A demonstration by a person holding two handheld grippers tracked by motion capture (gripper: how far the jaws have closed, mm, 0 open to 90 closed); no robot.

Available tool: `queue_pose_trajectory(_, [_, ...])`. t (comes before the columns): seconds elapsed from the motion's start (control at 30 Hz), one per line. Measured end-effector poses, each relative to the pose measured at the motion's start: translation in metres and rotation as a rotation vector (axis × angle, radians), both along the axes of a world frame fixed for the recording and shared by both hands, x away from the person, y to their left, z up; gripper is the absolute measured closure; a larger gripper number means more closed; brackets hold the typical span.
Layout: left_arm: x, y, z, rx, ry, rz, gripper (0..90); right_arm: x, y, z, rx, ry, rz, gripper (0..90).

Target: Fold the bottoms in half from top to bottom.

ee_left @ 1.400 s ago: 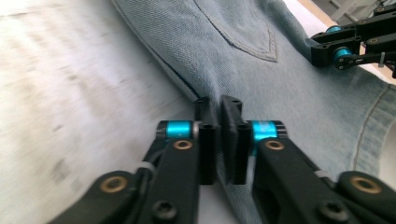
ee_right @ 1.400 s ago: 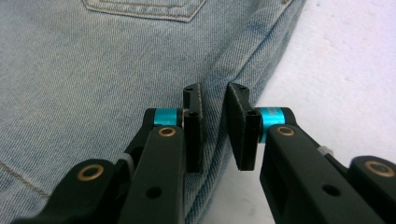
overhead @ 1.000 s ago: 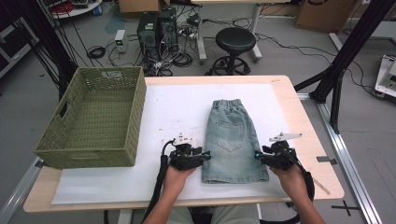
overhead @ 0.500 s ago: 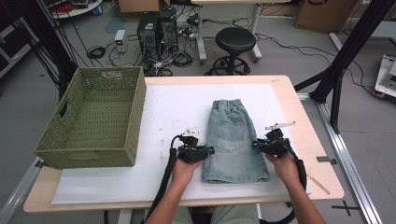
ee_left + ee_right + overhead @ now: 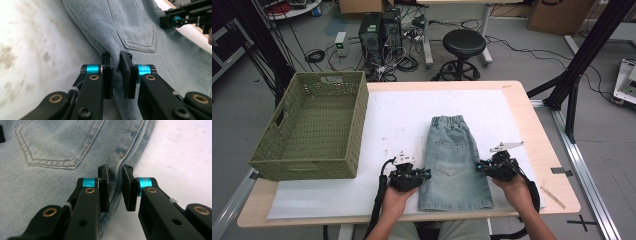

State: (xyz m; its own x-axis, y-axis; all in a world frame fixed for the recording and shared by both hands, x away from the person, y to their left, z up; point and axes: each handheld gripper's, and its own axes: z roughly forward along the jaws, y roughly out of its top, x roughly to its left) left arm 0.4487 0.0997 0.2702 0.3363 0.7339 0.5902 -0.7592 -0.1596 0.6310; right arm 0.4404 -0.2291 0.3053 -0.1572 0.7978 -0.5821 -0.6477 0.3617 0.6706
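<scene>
Nearest us, we pinch the pale blue denim shorts (image 5: 455, 162), which lie flat on the white sheet (image 5: 402, 120) covering the wooden table (image 5: 539, 137). Our left gripper (image 5: 115, 65) has just been closing and its 2 jaws clamp the shorts' left side seam. Our right gripper (image 5: 115, 182) has just been closing too, nipping the right seam. Farther left stands the olive woven basket (image 5: 357, 125).

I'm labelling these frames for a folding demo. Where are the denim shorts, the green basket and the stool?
denim shorts (image 5: 455, 165), high view, on the fabric near the back pocket.
green basket (image 5: 307, 166), high view, on its near woven wall.
stool (image 5: 464, 42), high view, on the round black seat.
</scene>
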Motion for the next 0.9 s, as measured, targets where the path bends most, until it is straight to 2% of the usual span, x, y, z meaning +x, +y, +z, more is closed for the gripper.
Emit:
queue_pose_trajectory(0.17, [0.001, 0.017, -0.024, 0.006, 0.003, -0.024, 81.1, -0.001, 0.012, -0.015, -0.047, 0.003, 0.007, 77.9])
queue_pose_trajectory(0.27, [0.001, 0.023, -0.028, 0.024, 0.009, -0.04, 80.0, -0.001, 0.016, -0.021, -0.064, -0.001, 0.0, 76.6])
queue_pose_trajectory(0.33, [-0.001, 0.027, -0.024, 0.03, 0.008, -0.051, 72.9, -0.003, 0.014, -0.019, -0.063, 0.013, 0.015, 70.1])
queue_pose_trajectory(0.37, [-0.002, 0.029, -0.019, 0.021, -0.005, -0.06, 66.1, -0.004, 0.012, -0.016, -0.064, 0.022, 0.037, 62.1])
queue_pose_trajectory(0.43, [-0.007, 0.03, -0.009, -0.006, -0.04, -0.057, 50.0, -0.008, 0.009, -0.009, -0.038, 0.008, 0.072, 55.6])
queue_pose_trajectory(0.53, [-0.016, 0.028, 0.017, -0.027, -0.078, -0.068, 42.2, -0.014, 0.01, 0.007, 0.007, -0.039, 0.102, 50.7])
queue_pose_trajectory(0.6, [-0.022, 0.024, 0.037, -0.018, -0.098, -0.069, 38.4, -0.016, 0.012, 0.016, 0.031, -0.05, 0.104, 48.2])
queue_pose_trajectory(0.67, [-0.025, 0.018, 0.054, -0.033, -0.136, -0.07, 35.1, -0.018, 0.015, 0.026, 0.046, -0.05, 0.093, 48.1])
queue_pose_trajectory(0.73, [-0.025, 0.013, 0.071, -0.058, -0.118, -0.066, 29.8, -0.018, 0.019, 0.034, 0.049, -0.044, 0.08, 49.0])
queue_pose_trajectory(0.77, [-0.023, 0.01, 0.081, -0.069, -0.096, -0.045, 29.5, -0.016, 0.02, 0.038, 0.046, -0.04, 0.071, 50.2])
queue_pose_trajectory(0.8, [-0.023, 0.009, 0.084, -0.074, -0.089, -0.035, 29.6, -0.014, 0.022, 0.042, 0.045, -0.024, 0.062, 51.4])
queue_pose_trajectory(0.83, [-0.019, 0.007, 0.093, -0.092, -0.07, -0.015, 29.5, -0.012, 0.023, 0.044, 0.047, -0.017, 0.059, 53.0])
queue_pose_trajectory(0.9, [-0.013, 0.005, 0.106, -0.086, -0.016, -0.015, 29.4, -0.007, 0.024, 0.049, 0.04, 0.011, 0.037, 57.6])
